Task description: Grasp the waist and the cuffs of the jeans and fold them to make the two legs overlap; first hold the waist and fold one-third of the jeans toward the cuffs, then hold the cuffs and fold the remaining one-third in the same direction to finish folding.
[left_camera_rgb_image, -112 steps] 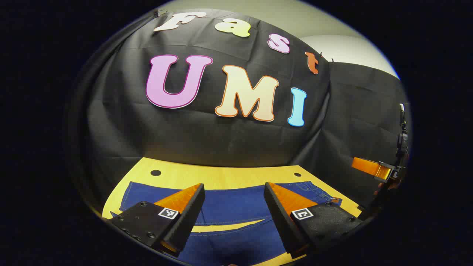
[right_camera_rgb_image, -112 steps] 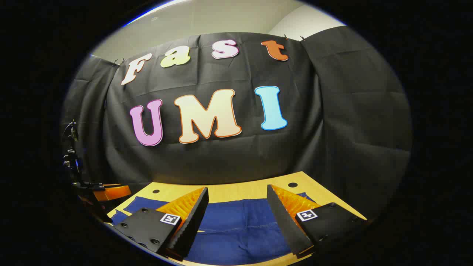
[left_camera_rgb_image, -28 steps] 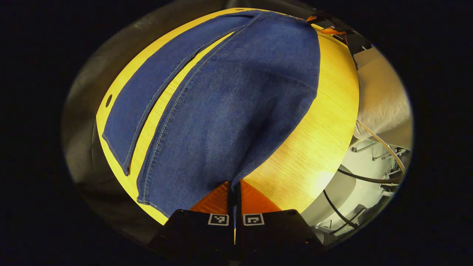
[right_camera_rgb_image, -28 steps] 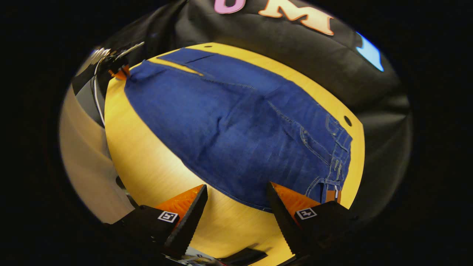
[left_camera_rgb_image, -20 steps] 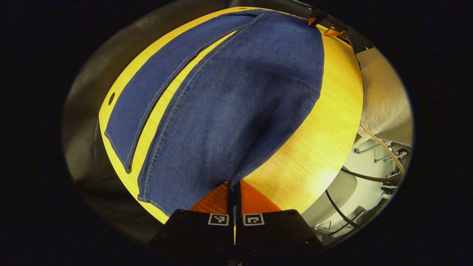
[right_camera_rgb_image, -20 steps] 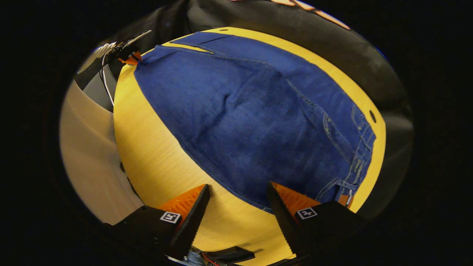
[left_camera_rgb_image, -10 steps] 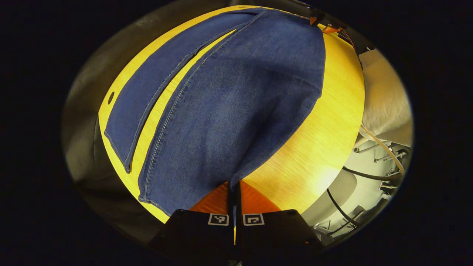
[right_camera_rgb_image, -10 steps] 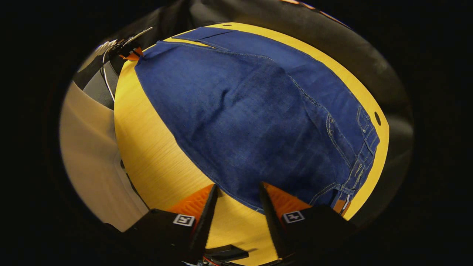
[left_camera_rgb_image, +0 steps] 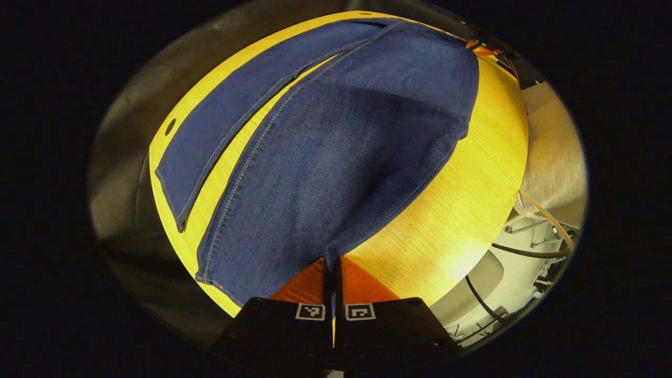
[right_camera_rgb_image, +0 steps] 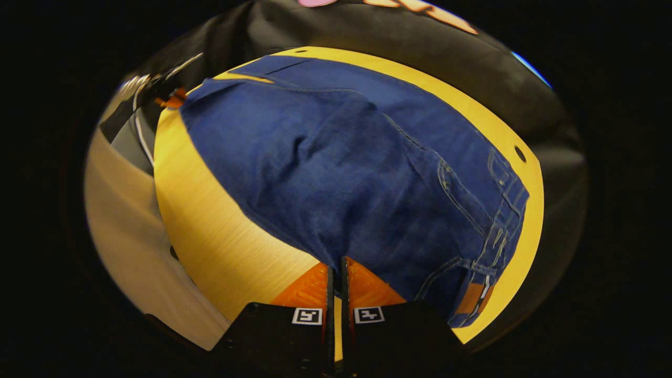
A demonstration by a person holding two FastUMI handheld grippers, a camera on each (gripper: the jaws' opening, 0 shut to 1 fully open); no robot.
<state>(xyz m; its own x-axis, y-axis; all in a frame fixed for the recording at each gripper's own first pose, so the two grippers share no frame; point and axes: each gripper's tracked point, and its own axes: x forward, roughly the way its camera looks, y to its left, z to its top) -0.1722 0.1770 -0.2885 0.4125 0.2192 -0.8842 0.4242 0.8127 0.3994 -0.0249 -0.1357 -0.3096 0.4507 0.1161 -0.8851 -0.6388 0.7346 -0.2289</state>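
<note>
The jeans (left_camera_rgb_image: 325, 157) lie spread flat on the yellow wooden bench (left_camera_rgb_image: 462, 210), their two legs side by side with a narrow strip of bench showing between them. In the left gripper view, the left gripper (left_camera_rgb_image: 332, 273) has its jaws pressed together on the near corner of the cuff (left_camera_rgb_image: 273, 262) of the nearer leg, the denim rising slightly from that pinch. In the right gripper view, the right gripper (right_camera_rgb_image: 336, 275) likewise has its jaws closed on the near edge of the jeans, just beside the waist (right_camera_rgb_image: 499, 231) (the belt loops and a tan patch sit right of the jaws). A pale sleeve (right_camera_rgb_image: 121, 231) shows beyond the bench's near edge.
</note>
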